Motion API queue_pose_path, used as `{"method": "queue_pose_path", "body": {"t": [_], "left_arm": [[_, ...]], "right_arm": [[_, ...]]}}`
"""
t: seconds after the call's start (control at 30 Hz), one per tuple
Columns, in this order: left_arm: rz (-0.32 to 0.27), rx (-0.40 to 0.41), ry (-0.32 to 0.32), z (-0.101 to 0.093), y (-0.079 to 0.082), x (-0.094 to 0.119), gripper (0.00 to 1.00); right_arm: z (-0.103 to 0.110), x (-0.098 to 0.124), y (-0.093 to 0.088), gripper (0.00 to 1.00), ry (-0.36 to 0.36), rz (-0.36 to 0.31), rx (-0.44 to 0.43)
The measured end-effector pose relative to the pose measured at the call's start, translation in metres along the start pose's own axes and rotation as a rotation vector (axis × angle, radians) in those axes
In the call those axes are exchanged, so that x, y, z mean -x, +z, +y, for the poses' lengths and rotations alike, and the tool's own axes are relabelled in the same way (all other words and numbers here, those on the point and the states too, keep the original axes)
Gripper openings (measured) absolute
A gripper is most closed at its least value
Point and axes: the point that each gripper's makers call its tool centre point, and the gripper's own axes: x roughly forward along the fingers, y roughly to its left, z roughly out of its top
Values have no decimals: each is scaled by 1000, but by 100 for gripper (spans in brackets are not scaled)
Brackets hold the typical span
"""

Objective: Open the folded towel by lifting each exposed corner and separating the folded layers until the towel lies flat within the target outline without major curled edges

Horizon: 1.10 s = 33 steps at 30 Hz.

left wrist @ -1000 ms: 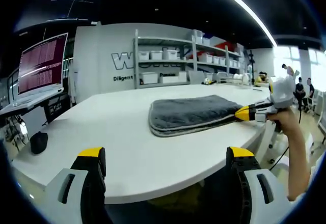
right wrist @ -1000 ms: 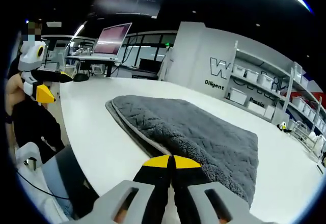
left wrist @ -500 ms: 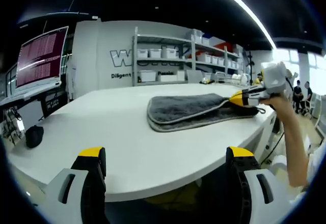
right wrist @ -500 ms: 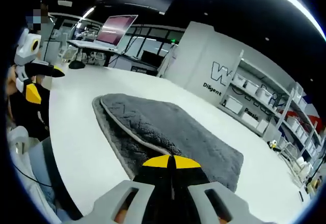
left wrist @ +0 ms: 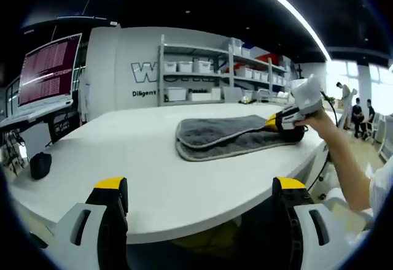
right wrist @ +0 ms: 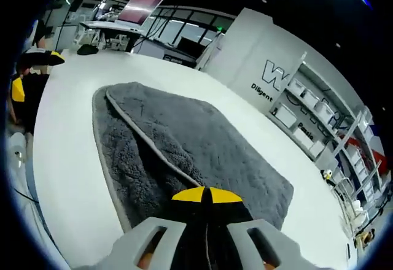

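A grey fleecy folded towel [left wrist: 221, 134] lies on the white table [left wrist: 135, 153], right of centre in the left gripper view. My right gripper [left wrist: 271, 123], held by a hand, is at the towel's near right corner, shut on the top layer. In the right gripper view its yellow-tipped jaws [right wrist: 209, 195] are closed on the upper layer's corner, and that layer [right wrist: 202, 141] is raised off the lower layer [right wrist: 123, 159] along a pale hem. My left gripper [left wrist: 199, 187] hangs open at the table's near edge, well short of the towel, with nothing between its fingers.
Shelves with white bins [left wrist: 196, 77] stand against the far wall. A monitor [left wrist: 49, 77] and a small black object [left wrist: 40, 164] are at the left. People [left wrist: 362, 110] stand far right. Bare tabletop surrounds the towel.
The right gripper has risen and moved inward over the towel with the top layer's corner, peeling it back. More of the lower layer shows. The left gripper stays open and still.
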Motion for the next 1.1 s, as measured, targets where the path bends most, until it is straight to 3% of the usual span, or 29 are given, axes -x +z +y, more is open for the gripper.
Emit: {"method": "queue_pose_path", "body": {"t": [0.13,0.23,0.37,0.5,0.6,0.87,0.93,1.1], "left_arm": [[1,1,1,0,-1,1,96],[-4,-1,0,0,1,2,95],[-8,-1,1,0,1,2,95],[-8,1,6,0,1,3,95],[-10,0,7,0,1,3,95],[-14,-2,2,-1,2,5,95],[-18,1,4,0,2,6,95],[-19,6,7,3,1,8,95]], "right_arm": [[5,11,6,0,27,-18,20],[13,20,20,0,96,-104,-30],[9,39,44,0,83,-227,-47],[20,52,64,0,75,-278,17],[45,54,87,1,129,-313,101],[134,15,117,5,326,-288,322],[149,6,117,5,355,-267,361],[163,-17,115,7,346,-213,459]]}}
